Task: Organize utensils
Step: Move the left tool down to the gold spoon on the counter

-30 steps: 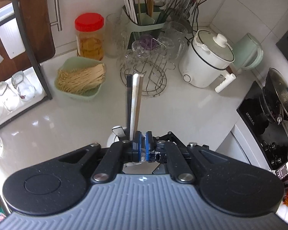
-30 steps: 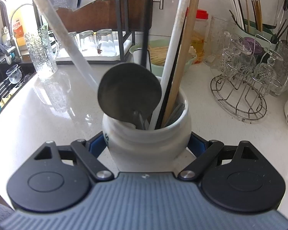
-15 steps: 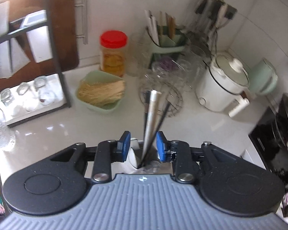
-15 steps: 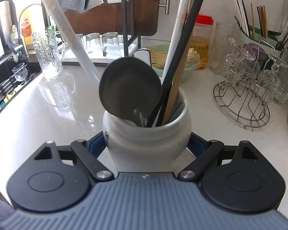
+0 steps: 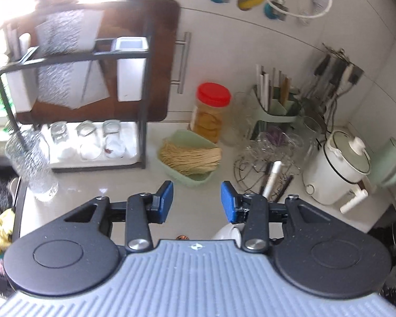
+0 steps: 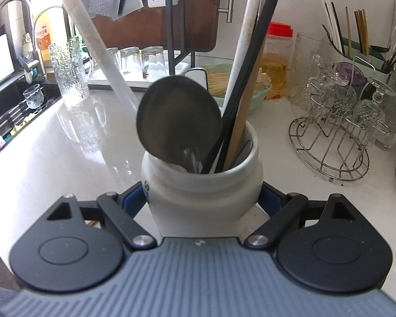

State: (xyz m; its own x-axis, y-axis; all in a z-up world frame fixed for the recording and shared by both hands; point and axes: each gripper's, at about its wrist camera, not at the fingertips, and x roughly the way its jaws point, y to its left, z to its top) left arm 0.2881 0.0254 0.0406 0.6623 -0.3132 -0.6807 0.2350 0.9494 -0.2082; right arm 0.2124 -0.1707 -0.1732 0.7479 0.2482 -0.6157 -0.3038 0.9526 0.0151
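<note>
R gripper [image 6: 202,198]: fingers [image 6: 133,198] clenched on the white crock [image 6: 202,185], one pad each side of its belly. The crock stands on the bench [image 6: 66,158] and carries the utensils: dark ladle [image 6: 178,121] leaning left, white handle [image 6: 246,39], black handle [image 6: 253,60] and wooden handle [image 6: 243,121] leaning right.

L gripper [image 5: 197,204]: fingers [image 5: 165,202] released, nothing between the pads. Jaws have just been opening. From the crock, this gripper sits up and to the left; only the crock rim [image 5: 228,233] and a few handle tips [image 5: 273,178] show past its right finger.

Risks:
- Tall handles make the crock top-heavy. If the R grip loosens or tilts, the crock may tip and spill.
- L gripper is close to the handles; a sideways move could snag them.
- Green noodle tray [image 5: 190,158] and glass rack [image 6: 332,142] are near the crock; swung handles could strike them.

Diff vs. earlier frame: L fingers were shut on the white and black handles; now they are apart and clear. The black handle has gone from upright to leaning right. R grip unchanged.
</note>
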